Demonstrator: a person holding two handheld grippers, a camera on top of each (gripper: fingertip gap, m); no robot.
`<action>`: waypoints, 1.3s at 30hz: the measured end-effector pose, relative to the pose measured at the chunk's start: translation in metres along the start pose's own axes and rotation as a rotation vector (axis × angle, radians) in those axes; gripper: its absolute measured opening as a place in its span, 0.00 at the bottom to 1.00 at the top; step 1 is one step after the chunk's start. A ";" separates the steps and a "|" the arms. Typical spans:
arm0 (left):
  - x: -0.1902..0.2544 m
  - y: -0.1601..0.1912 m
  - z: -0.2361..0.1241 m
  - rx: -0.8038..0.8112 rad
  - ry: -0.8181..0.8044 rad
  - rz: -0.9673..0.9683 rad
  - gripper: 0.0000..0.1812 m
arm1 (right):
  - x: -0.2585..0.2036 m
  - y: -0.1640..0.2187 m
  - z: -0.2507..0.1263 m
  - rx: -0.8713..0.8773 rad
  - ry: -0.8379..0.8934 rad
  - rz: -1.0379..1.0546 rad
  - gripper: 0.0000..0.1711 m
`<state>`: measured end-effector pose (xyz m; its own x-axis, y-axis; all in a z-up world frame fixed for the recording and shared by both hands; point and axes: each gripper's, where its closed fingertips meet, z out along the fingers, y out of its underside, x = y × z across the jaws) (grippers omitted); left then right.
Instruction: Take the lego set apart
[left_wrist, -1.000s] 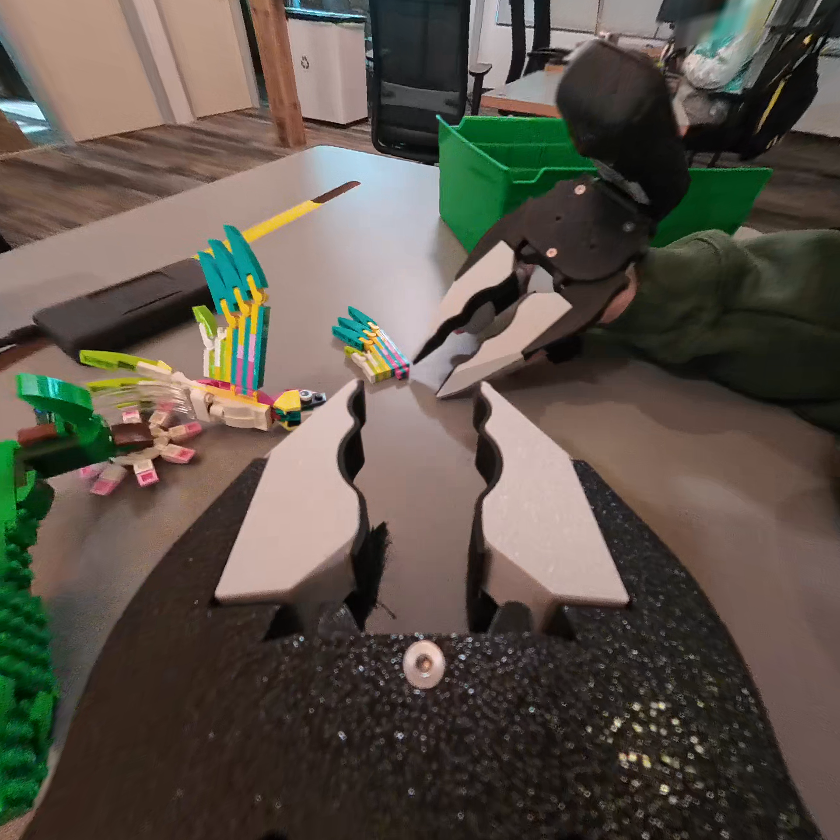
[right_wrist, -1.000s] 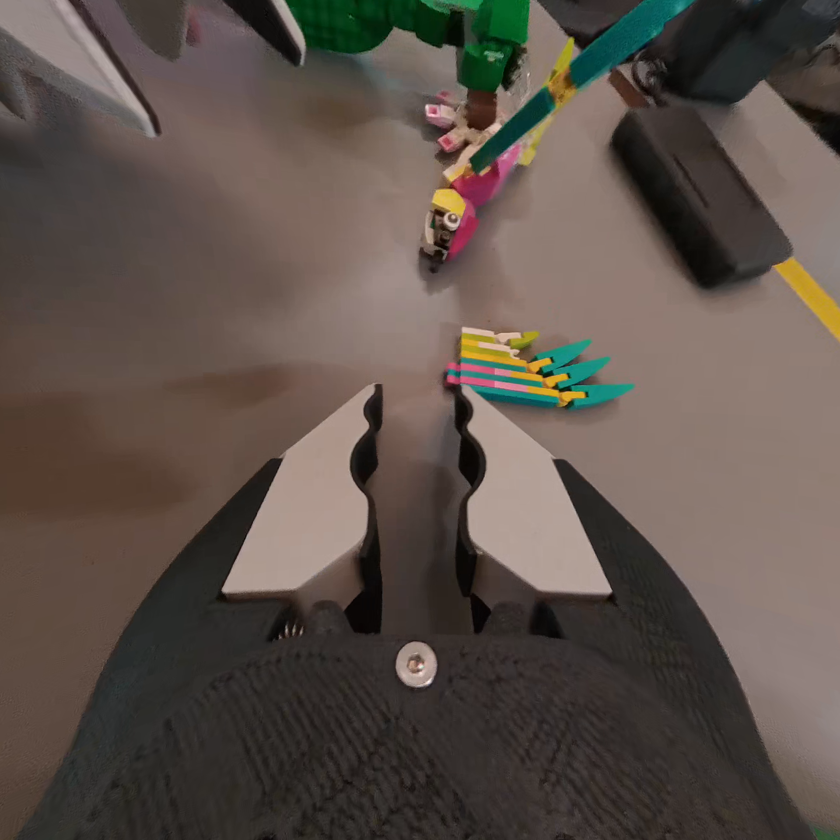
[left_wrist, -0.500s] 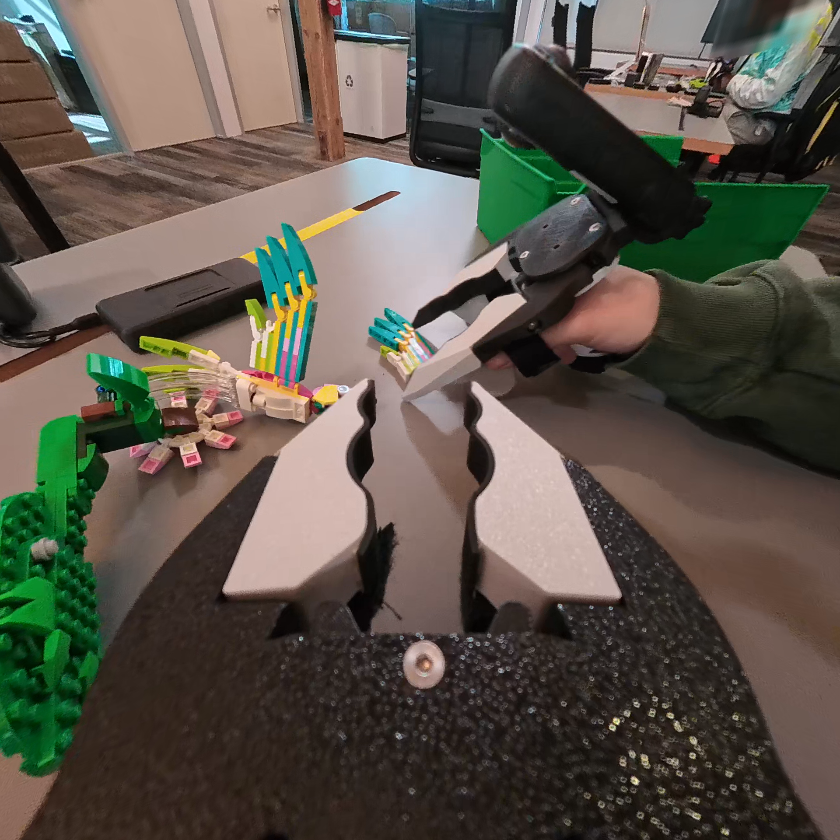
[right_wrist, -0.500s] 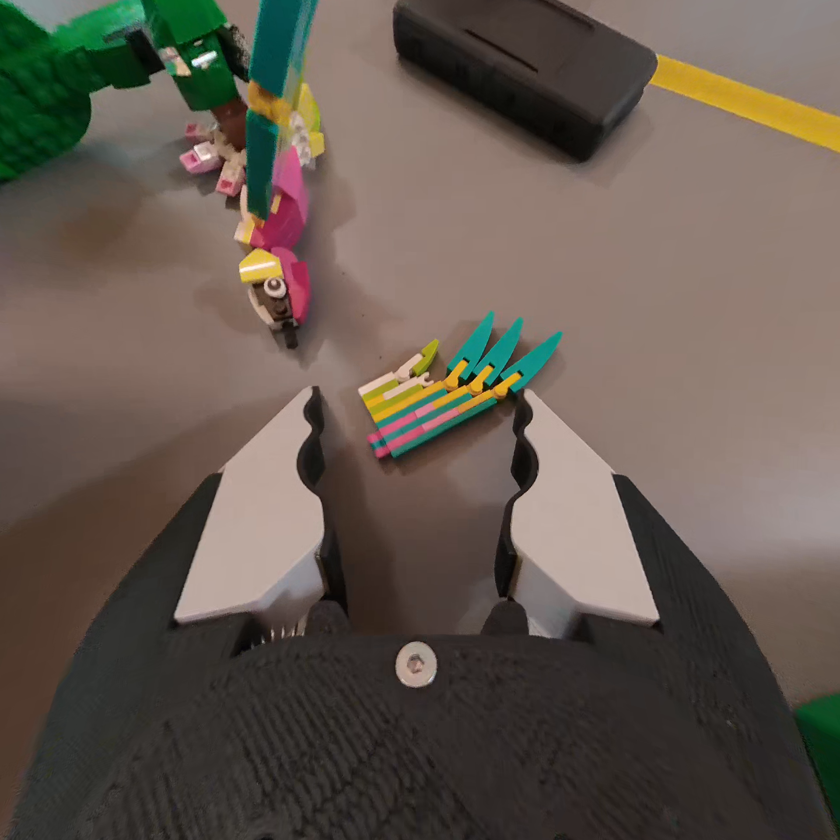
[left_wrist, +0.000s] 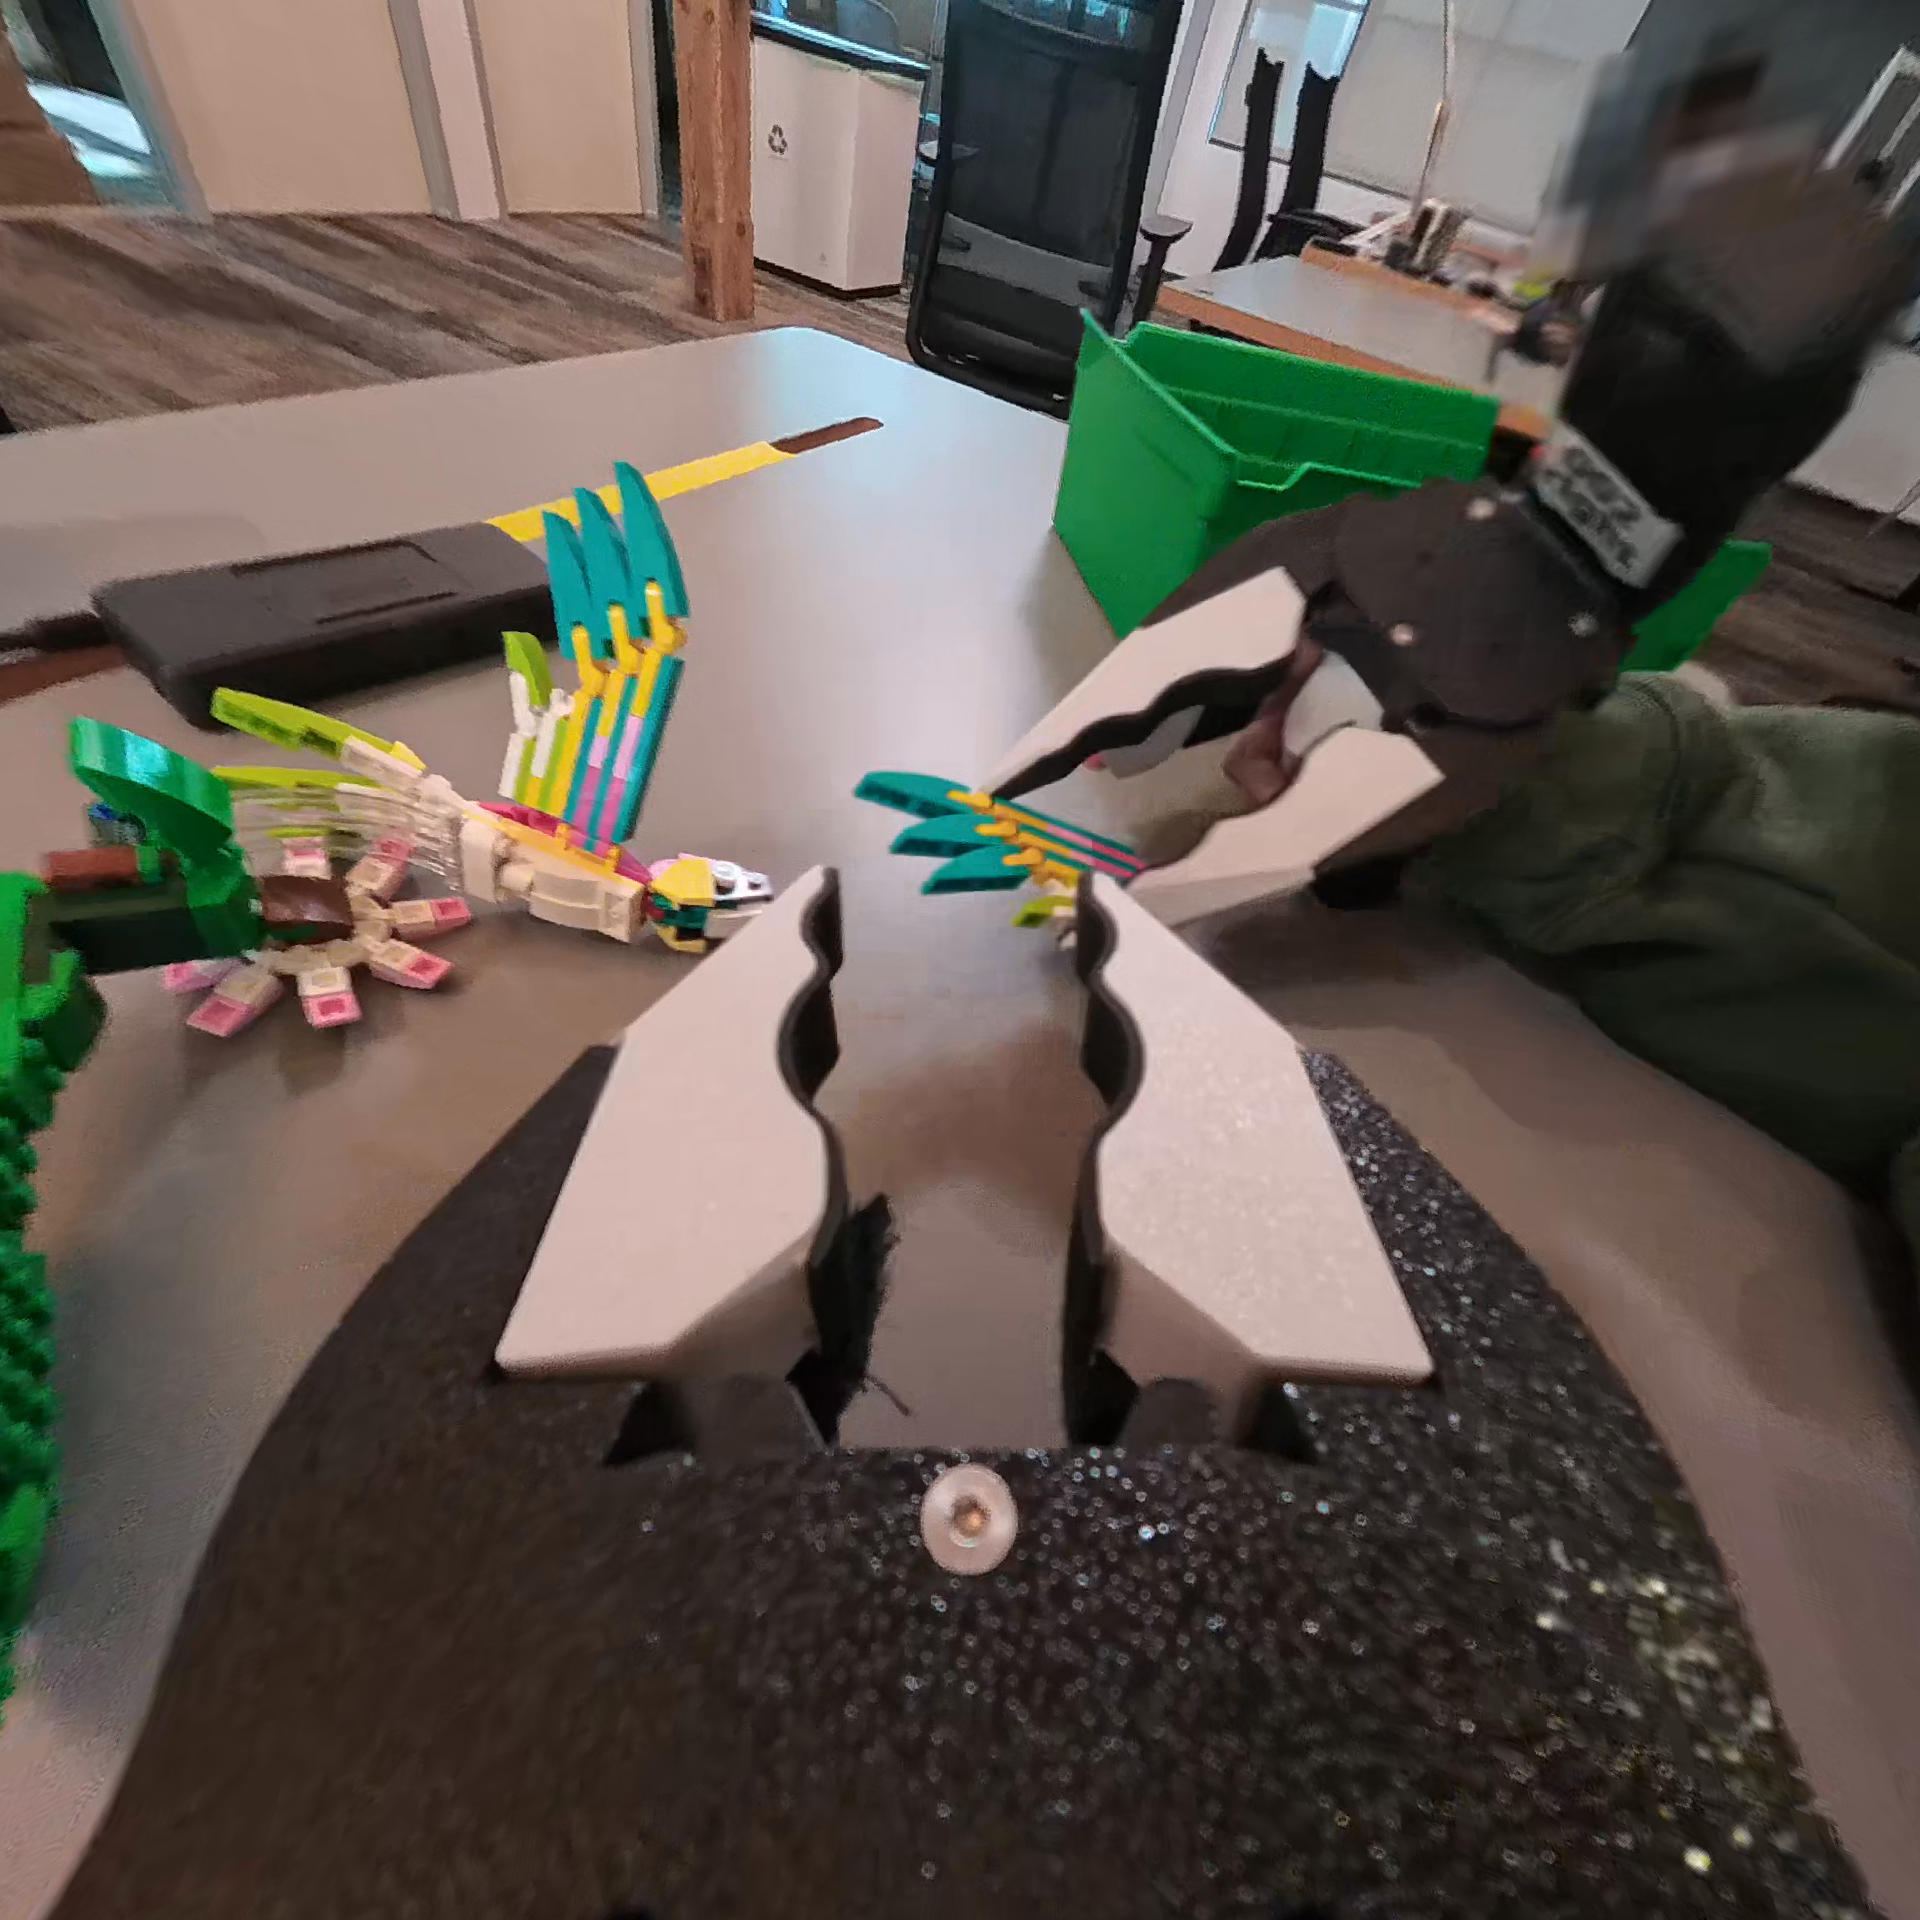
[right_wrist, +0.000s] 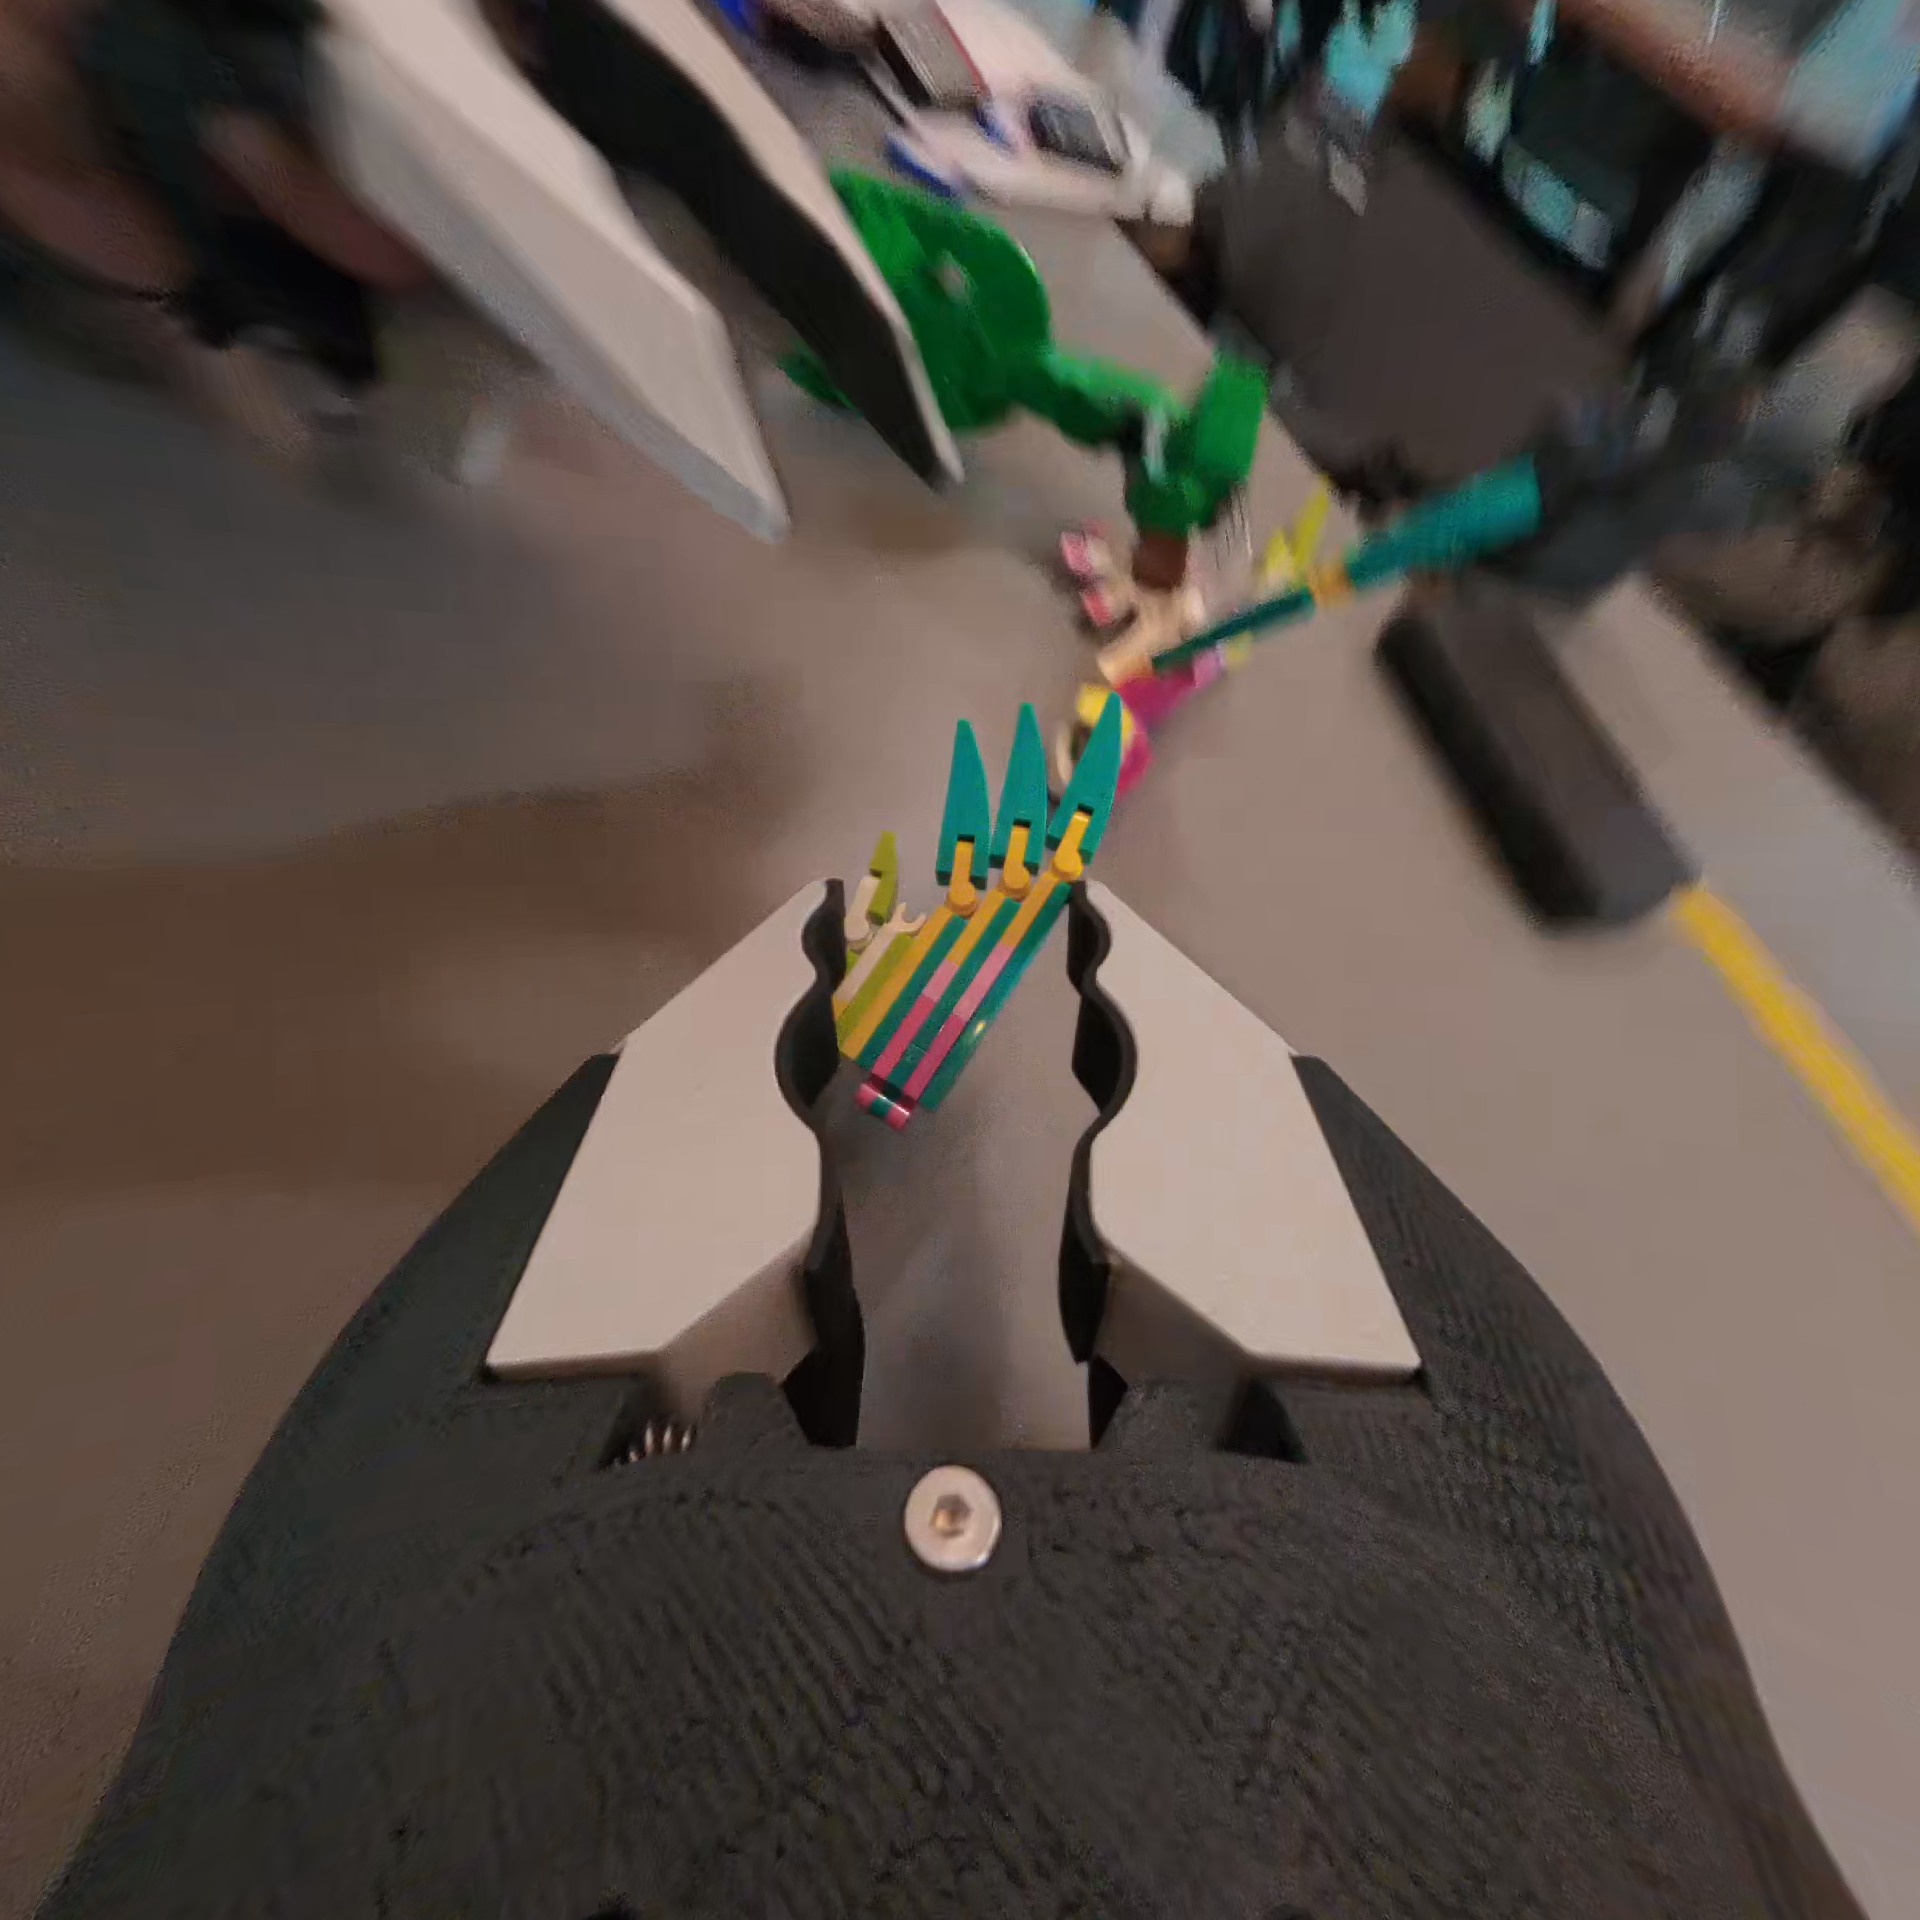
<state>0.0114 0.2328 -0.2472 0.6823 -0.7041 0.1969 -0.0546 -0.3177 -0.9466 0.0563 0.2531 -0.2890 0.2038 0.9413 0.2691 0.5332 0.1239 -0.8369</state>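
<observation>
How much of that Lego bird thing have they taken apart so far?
Barely begun. One wing is already off the bird and sits gripped in the right gripper. The left gripper is open and empty. The bird's other wing, the pink flower and the green base remain assembled.

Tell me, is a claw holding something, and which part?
The right gripper holds the loose wing by its striped pink, yellow and teal middle; the teal feather tips poke out. The left gripper holds nothing.
</observation>
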 end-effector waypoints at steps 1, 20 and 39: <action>0.004 0.001 0.001 -0.003 0.032 -0.039 0.27 | -0.009 -0.010 -0.006 0.052 -0.007 -0.102 0.24; 0.044 0.008 -0.010 -0.056 0.435 -0.167 0.03 | -0.056 -0.044 -0.024 0.196 -0.312 0.110 0.26; 0.071 -0.020 -0.042 0.183 0.445 0.078 0.04 | -0.067 -0.080 -0.041 0.298 -0.167 -0.212 0.04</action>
<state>0.0303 0.1622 -0.2038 0.3007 -0.9374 0.1760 0.0635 -0.1645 -0.9843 0.0337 0.1673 -0.2201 -0.0344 0.9203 0.3898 0.2826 0.3831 -0.8794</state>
